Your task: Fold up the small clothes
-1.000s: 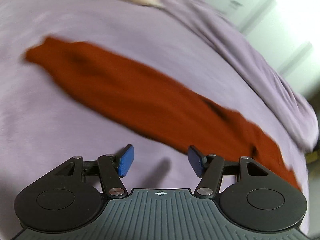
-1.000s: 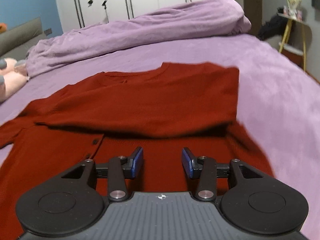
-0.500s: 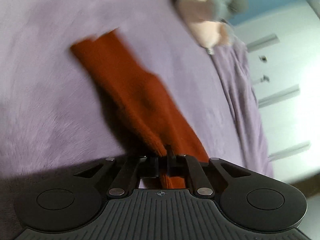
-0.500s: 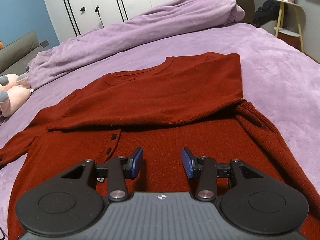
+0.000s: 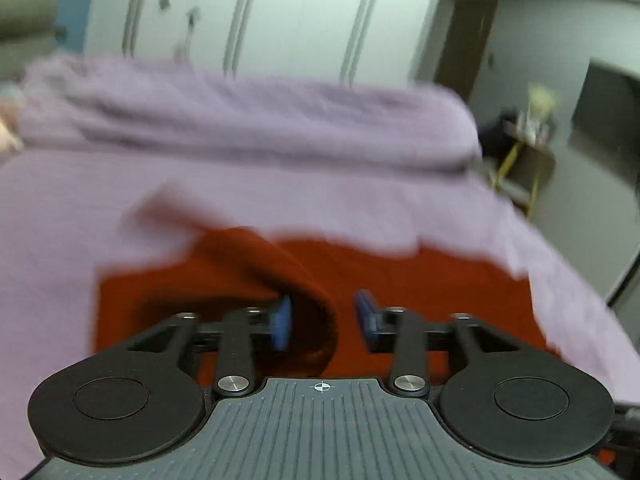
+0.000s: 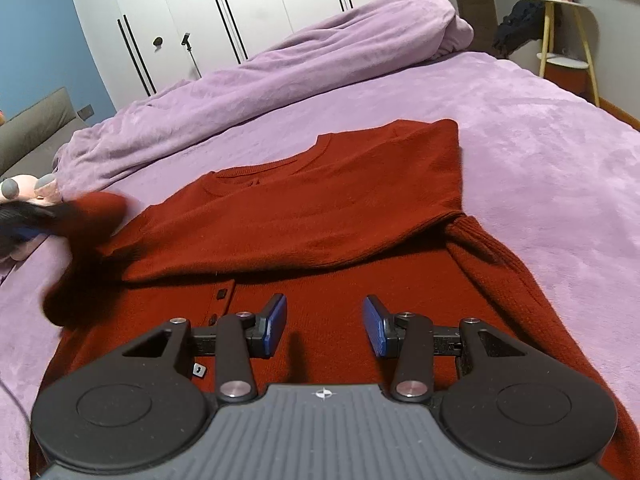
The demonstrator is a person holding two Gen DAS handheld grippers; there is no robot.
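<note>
Both claws [image 5: 323, 320] [image 6: 325, 326] agape over red cardigan [image 6: 340, 208]

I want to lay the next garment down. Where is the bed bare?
Bare bed lies right of the cardigan, out to the edge by the side table; a narrower strip runs between its collar and the rolled duvet. The left is crowded: raised sleeve, plush toy.

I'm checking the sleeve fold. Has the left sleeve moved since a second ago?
Yes. The left sleeve has come up off the purple bed and swung in toward the cardigan body, away from the plush toy.
</note>
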